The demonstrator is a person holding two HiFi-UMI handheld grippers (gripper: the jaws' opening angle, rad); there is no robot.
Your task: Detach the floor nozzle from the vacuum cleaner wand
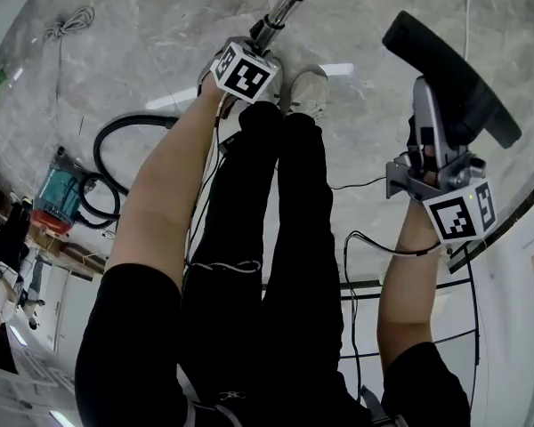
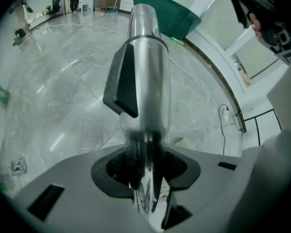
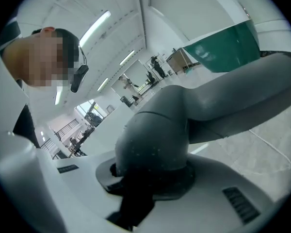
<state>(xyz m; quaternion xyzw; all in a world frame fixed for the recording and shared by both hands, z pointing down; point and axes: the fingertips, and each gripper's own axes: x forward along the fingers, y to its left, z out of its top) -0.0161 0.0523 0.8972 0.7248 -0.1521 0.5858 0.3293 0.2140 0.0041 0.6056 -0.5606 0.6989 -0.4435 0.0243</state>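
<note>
- My left gripper (image 1: 263,37) sits at 12 o'clock in the head view, jaws clamped round the wand (image 1: 281,14). They stand fairly wide because the tube fills them.
- Left gripper view: the wand (image 2: 148,72) runs straight out from between the jaws. It's a bare metal tube with a black catch (image 2: 122,81) on its side at about 10 o'clock.
- My right gripper (image 1: 430,165) is at 3 o'clock in the head view, jaws closed narrow on the grey neck (image 1: 426,118) of the floor nozzle (image 1: 451,71), whose black head is up at 2 o'clock.
- Right gripper view: the rounded grey neck (image 3: 157,144) fills the jaws, and the nozzle body (image 3: 242,96) sweeps off toward 2 o'clock.
- The nozzle and wand are well apart with nothing joining them, so I judge the detach done.
- Handling, wand: stiff, polished and probably slippery. I'd grip just behind the catch, not on bare tube.
- Handling, nozzle: rigid plastic and head-heavy, and the neck may swivel. Holding at the neck is right, but I'd expect the head to droop.
- The teal canister (image 1: 55,199) and black hose (image 1: 116,149) lie on the floor (image 1: 356,25) at 9 o'clock, clear of both tools.
</note>
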